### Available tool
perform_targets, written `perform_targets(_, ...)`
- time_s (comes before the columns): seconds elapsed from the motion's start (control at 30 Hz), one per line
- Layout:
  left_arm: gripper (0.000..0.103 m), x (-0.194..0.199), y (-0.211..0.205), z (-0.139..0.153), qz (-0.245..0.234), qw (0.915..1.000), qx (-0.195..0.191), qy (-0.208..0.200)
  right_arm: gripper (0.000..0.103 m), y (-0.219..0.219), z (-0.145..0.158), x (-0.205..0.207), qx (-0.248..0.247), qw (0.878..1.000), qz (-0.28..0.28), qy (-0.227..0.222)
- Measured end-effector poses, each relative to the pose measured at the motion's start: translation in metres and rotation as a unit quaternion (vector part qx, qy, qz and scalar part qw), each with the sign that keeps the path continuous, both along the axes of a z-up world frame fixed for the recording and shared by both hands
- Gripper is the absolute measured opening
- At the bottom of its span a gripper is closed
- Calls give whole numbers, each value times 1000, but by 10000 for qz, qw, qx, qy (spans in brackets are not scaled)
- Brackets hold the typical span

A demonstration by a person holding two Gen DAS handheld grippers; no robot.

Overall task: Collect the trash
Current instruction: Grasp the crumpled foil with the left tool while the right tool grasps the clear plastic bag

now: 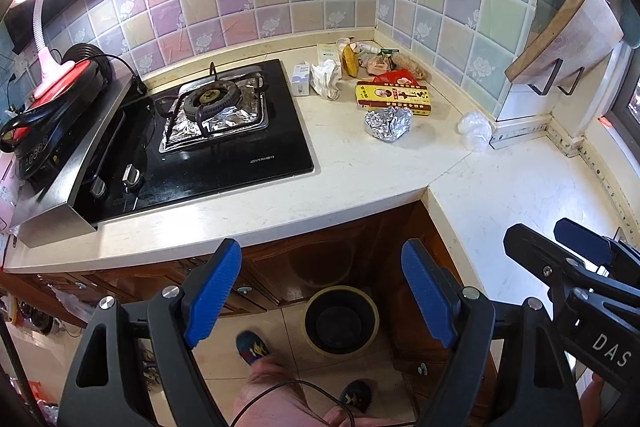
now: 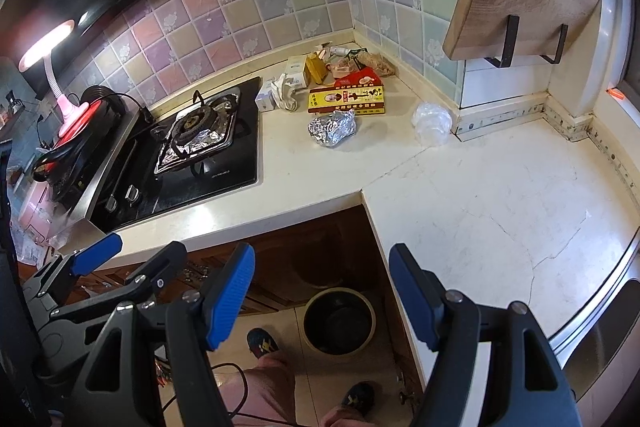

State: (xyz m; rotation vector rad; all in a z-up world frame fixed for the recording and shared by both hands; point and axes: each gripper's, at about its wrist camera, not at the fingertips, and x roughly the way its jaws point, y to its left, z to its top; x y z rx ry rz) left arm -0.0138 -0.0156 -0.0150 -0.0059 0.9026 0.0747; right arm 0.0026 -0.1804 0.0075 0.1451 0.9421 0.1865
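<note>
Trash cluster: litter lay in the far corner of the countertop (image 1: 360,183), right of the gas hob (image 1: 208,123) and against the tiled walls.
Foil ball (image 1: 388,123): crumpled, silvery, nearest piece of the cluster, just in front of the yellow carton.
Yellow carton (image 1: 394,99): flat, printed, lying on its broad face.
Red packet (image 1: 396,78): touching the carton's far edge.
Crumpled tissue (image 1: 326,78): white, left of the carton, beside a small white box (image 1: 301,79).
Clear plastic wrap (image 1: 475,130): bunched, well apart to the right, near the wall base.
Bin (image 1: 341,319): round, dark inside, on the floor below the counter's inner corner.
Left gripper (image 1: 320,291): jaws spread wide, holding nothing, hovering near the counter edge above the bin.
Right gripper (image 2: 322,291): jaws likewise wide apart, holding nothing.
Step in hand: judged to be the approach; no item grasped.
Next move: probably a reach forward to the foil ball, then closing gently, since foil crushes.
</note>
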Motion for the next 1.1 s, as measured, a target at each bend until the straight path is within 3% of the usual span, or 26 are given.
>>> perform_targets(0.27,81,32,1,-7,-369,9991,-186,30,71,-19,-6,26,-58,9994,-338,23)
perform_targets(0.57,82,120,-4,-20,-1019,9946,-213,47,71,-45,-24,100,-358,9957,-851,-59)
perform_targets(0.73,82,172,-19,-30,-1543,9878,-192,25,71,-65,-49,148,-57,9926,-1194,-189)
perform_targets(0.9,82,223,-31,-57,-1848,9825,-226,107,71,-85,-80,186,69,9872,-1566,-299)
perform_targets(1.1,82,275,-41,-99,-1970,9776,-533,517,71,-105,-114,219,93,9798,-1977,-301)
